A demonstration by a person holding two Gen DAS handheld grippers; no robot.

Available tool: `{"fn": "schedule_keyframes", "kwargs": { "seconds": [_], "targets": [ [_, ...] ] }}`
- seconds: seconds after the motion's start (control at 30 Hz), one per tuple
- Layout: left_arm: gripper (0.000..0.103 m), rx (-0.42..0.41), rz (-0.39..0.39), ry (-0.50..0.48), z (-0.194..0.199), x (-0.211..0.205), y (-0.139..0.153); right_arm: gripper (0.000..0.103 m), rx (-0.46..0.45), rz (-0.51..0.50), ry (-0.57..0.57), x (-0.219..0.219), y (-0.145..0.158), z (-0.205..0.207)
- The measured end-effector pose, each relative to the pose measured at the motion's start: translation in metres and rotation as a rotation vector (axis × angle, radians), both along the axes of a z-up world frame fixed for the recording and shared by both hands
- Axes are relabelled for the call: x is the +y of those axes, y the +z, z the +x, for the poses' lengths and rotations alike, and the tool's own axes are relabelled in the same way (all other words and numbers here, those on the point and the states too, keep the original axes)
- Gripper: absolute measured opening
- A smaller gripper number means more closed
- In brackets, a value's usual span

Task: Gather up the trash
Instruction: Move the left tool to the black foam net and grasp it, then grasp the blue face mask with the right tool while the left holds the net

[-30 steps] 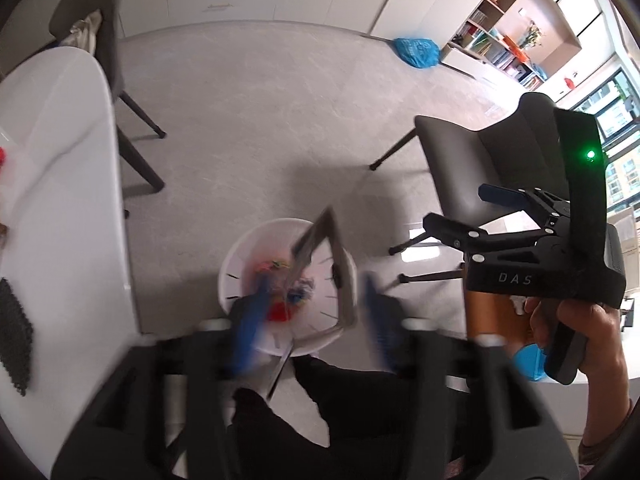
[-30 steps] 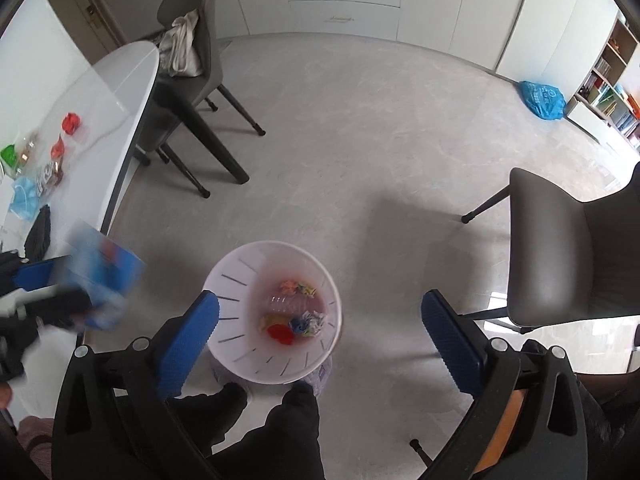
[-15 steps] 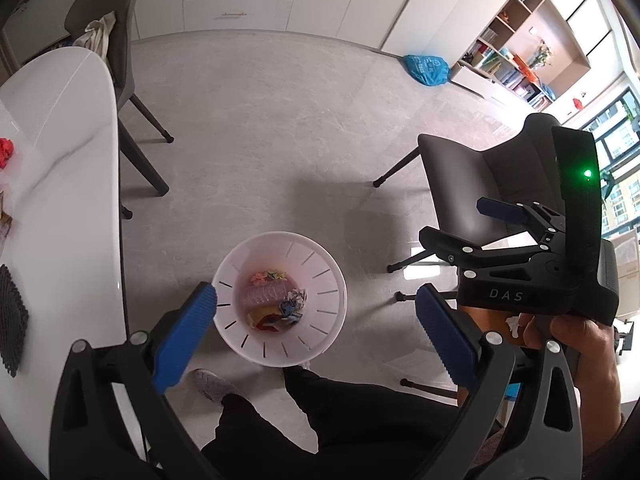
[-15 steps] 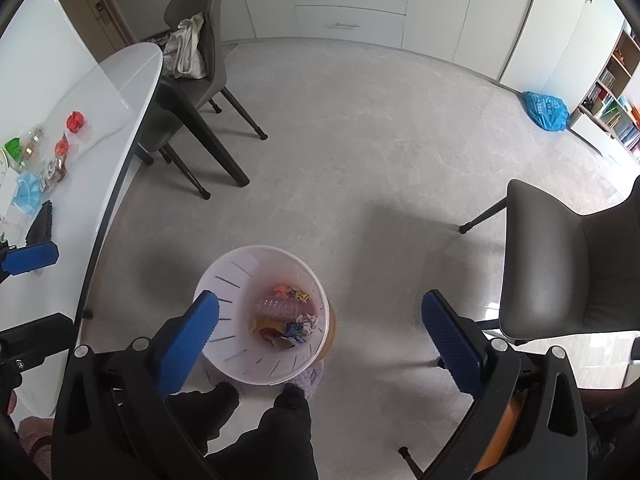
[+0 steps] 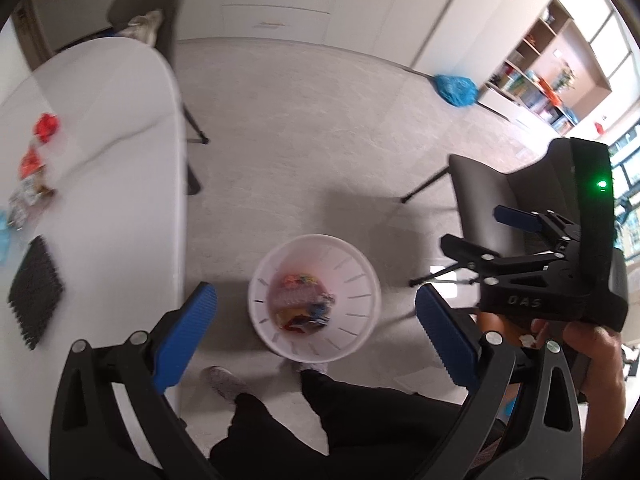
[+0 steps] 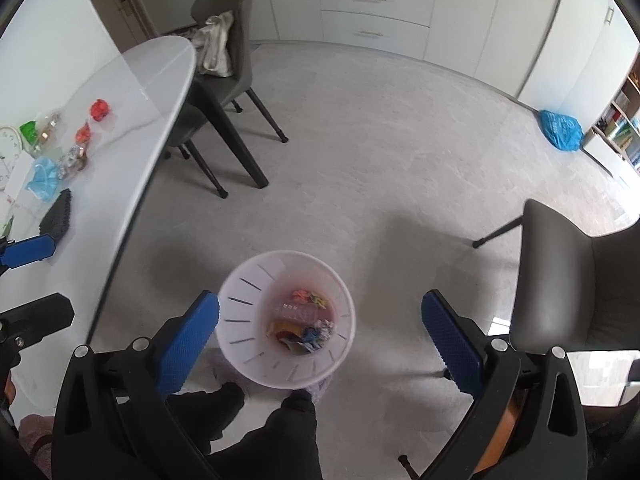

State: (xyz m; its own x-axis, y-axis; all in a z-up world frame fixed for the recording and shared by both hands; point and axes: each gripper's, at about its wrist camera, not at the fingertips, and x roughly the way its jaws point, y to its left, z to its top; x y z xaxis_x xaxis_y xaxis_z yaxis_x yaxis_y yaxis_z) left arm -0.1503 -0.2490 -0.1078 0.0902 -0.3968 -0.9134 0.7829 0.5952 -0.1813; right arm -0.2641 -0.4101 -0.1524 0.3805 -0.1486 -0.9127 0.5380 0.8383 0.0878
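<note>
A white slotted trash bin (image 5: 316, 276) stands on the floor with colourful wrappers (image 5: 306, 312) inside; it also shows in the right wrist view (image 6: 248, 300). My left gripper (image 5: 316, 336) is open and empty above the bin. My right gripper (image 6: 320, 340) is open and empty above the bin too, and shows from the side in the left wrist view (image 5: 476, 230). On the white table (image 5: 100, 128) lie red crumpled wrappers (image 5: 47, 127), a small packet (image 5: 26, 196), a blue mask (image 6: 42, 176) and a green wrapper (image 6: 28, 130).
A black mat (image 5: 34, 284) lies on the table near its edge. A grey chair (image 6: 576, 280) stands right of the bin, two more chairs (image 6: 224, 64) by the table's far end. A blue bag (image 6: 560, 128) lies by the shelves. My legs (image 6: 272, 440) are beside the bin.
A second ago my left gripper held a blue packet over the bin and let it go; it is open and empty now. It has since swung left toward the table. The right gripper barely moved.
</note>
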Motion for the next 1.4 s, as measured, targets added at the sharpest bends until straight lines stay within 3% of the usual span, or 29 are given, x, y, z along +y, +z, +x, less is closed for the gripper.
{"fn": "schedule_keyframes", "kwargs": {
  "seconds": [0.23, 0.37, 0.57, 0.77, 1.07, 1.2, 1.4],
  "targets": [
    [0.095, -0.072, 0.023, 0.143, 0.040, 0.068, 0.005, 0.100, -0.035, 0.002, 0.109, 0.041, 0.011, 0.048],
    [0.095, -0.134, 0.079, 0.208, 0.064, 0.117, -0.004, 0.100, -0.045, 0.000, 0.176, 0.069, 0.014, 0.079],
    [0.095, -0.185, 0.152, 0.239, 0.096, 0.175, -0.023, 0.100, -0.048, 0.014, 0.259, 0.109, 0.016, 0.119],
    [0.094, -0.192, 0.175, 0.238, 0.124, 0.212, -0.054, 0.100, -0.046, 0.034, 0.297, 0.141, 0.018, 0.150],
    [0.069, -0.255, 0.253, 0.112, 0.163, 0.217, -0.096, 0.100, -0.050, 0.036, 0.355, 0.185, 0.026, 0.188],
    [0.059, -0.247, 0.274, 0.053, 0.177, 0.213, -0.109, 0.100, -0.040, 0.036, 0.377, 0.197, 0.027, 0.201],
    [0.044, -0.191, 0.240, 0.058, 0.194, 0.217, -0.107, 0.100, -0.023, 0.037, 0.397, 0.204, 0.025, 0.214]
  ]
}}
